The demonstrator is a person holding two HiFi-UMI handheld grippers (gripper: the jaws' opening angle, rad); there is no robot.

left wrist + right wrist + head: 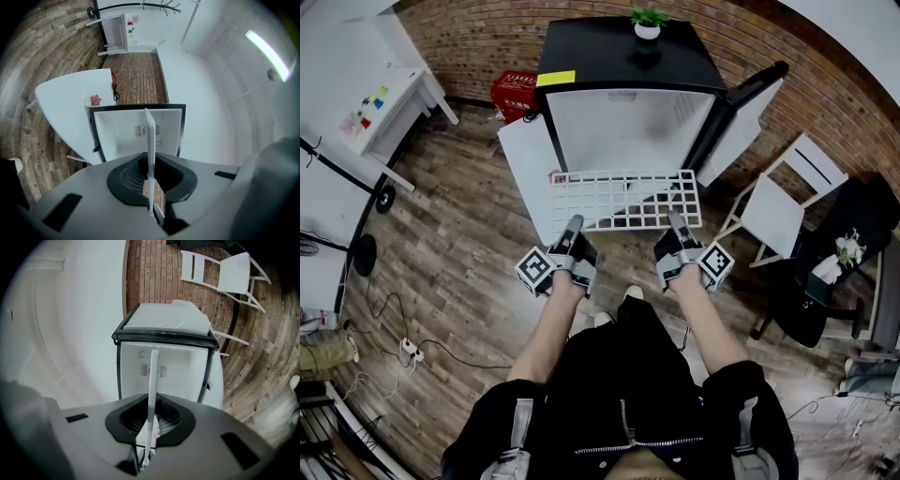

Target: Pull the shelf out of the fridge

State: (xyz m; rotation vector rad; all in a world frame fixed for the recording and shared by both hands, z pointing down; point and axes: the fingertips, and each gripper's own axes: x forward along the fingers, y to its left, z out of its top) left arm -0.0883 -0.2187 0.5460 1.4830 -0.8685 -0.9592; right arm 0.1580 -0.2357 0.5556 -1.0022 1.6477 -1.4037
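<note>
Left gripper (573, 225), right gripper (677, 223), clamping shelf (624, 199) (white)

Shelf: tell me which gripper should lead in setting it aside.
Left, probably. Both clamp the shelf's near edge alike, but the left gripper sits by the white table, while the open fridge door and a chair crowd the right gripper's side.
</note>
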